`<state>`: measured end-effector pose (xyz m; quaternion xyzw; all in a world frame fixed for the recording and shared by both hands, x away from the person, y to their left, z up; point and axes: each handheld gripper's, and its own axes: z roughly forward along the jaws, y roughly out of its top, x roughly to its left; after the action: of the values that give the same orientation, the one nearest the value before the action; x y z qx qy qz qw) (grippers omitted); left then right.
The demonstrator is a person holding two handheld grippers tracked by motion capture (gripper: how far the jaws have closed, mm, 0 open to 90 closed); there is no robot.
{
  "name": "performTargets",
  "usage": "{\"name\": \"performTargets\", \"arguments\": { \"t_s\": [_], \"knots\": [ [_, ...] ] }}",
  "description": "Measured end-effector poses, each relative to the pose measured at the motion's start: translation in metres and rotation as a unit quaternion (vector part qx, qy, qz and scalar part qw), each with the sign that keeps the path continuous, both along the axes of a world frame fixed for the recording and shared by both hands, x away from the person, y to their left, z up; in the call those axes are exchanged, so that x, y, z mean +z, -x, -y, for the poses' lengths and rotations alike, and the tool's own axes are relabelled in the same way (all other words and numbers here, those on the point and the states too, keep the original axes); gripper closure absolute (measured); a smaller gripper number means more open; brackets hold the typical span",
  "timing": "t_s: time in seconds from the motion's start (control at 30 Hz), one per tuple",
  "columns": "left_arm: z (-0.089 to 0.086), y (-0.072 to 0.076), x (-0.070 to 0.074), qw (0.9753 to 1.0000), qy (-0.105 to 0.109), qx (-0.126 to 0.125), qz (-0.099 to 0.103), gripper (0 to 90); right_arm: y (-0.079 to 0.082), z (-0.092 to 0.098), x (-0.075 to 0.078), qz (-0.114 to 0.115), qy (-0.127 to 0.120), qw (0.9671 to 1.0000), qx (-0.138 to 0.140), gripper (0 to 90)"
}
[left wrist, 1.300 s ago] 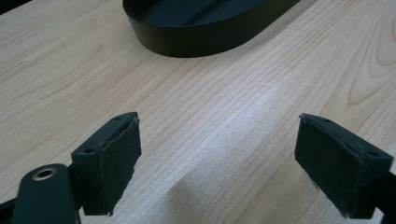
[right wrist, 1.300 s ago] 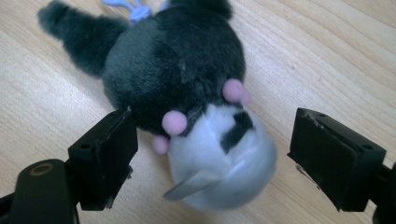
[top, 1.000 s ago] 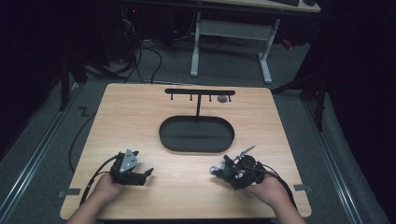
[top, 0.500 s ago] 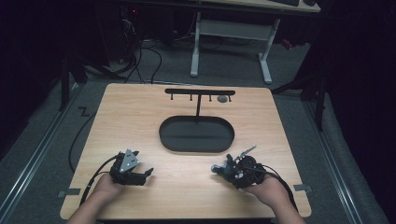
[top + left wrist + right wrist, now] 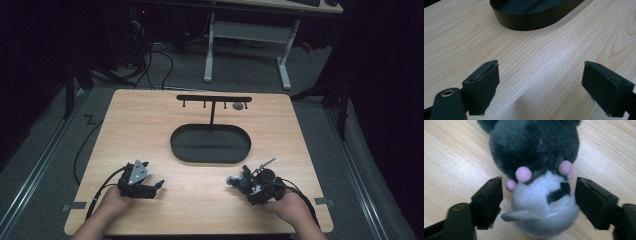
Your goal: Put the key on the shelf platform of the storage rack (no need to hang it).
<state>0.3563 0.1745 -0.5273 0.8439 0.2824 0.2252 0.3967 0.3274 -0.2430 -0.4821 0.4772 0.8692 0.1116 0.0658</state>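
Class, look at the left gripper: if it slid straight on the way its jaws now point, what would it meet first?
Probably the black oval tray. The left gripper, jaws open, has bare wooden table ahead of it, then the tray's wall; exact depth is uncertain.

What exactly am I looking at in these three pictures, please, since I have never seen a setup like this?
A person sits at a wooden table and holds a hand-held two-jaw tool in each hand; there is no robot arm. The high view looks down from above: the left gripper is at lower left, the right gripper at lower right. The other two pictures come from small cameras riding on each tool, looking along its black jaws. On the table stand a black oval tray and a black T-shaped rack behind it. The left gripper's jaws are open over bare wood. The right gripper's jaws stand open on either side of a small grey and white plush toy; whether they touch it is unclear.
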Motion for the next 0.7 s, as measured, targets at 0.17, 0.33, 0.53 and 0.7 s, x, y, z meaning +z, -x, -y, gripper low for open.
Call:
{"name": "performTargets", "arguments": {
  "t_s": [0.17, 0.33, 0.53, 0.7],
  "knots": [
    [0.000, 0.000, 0.000, 1.0000, -0.001, -0.001, 0.000, 15.4, 0.002, -0.002, 0.001, 0.015, 0.015, 0.9996, 0.019, 41.6],
    [0.000, 0.000, 0.000, 1.0000, 0.000, -0.001, 0.000, 15.4, 0.000, -0.001, 0.002, 0.010, 0.007, 0.9998, 0.013, 45.0],
    [0.000, 0.000, 0.000, 1.0000, 0.000, -0.001, 0.000, 15.4, -0.001, 0.001, 0.009, 0.017, -0.004, 0.9998, -0.003, 45.8],
    [0.000, 0.000, 0.000, 1.0000, 0.000, -0.001, 0.000, 15.4, -0.003, 0.003, 0.017, 0.029, -0.006, 0.9994, -0.015, 45.8]
  ]
}}
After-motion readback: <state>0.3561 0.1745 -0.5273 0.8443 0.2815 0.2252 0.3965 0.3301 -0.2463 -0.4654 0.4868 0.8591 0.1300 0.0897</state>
